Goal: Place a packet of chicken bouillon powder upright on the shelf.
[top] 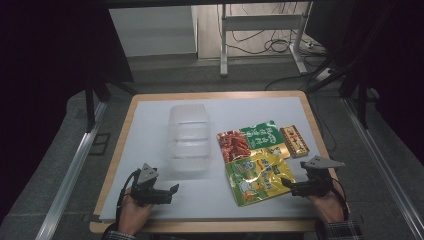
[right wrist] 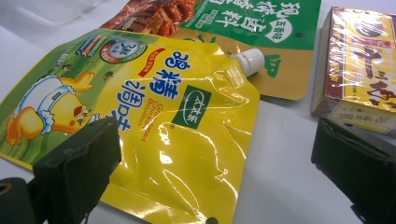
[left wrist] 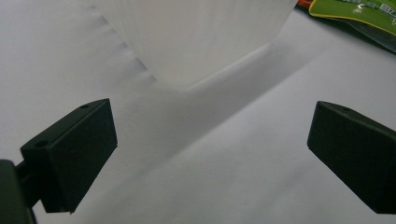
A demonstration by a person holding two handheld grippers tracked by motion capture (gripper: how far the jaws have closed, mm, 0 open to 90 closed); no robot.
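Observation:
A clear plastic container (top: pixel 189 137) stands in the middle of the white mat (top: pixel 150 125); its ribbed wall (left wrist: pixel 201 37) rises just ahead of my left gripper (left wrist: pixel 210 144). That left gripper (top: pixel 171 191) rests near the front left, jaws wide open and empty. A yellow spouted pouch (top: pixel 257 177) lies to the right, overlapping a green and red pouch (top: pixel 252 137). My right gripper (top: pixel 286 184) sits at the yellow pouch's right edge. In its own view the right gripper (right wrist: pixel 215 163) is open above the yellow pouch (right wrist: pixel 177 116), not pressing it.
A small yellow and brown box (top: pixel 295 141) lies right of the pouches, near the mat's right edge; the box (right wrist: pixel 359 60) stands close to the right jaw. The green pouch (right wrist: pixel 261 28) lies behind the white cap (right wrist: pixel 249 60). Wooden table rim (top: pixel 120 145) frames the mat.

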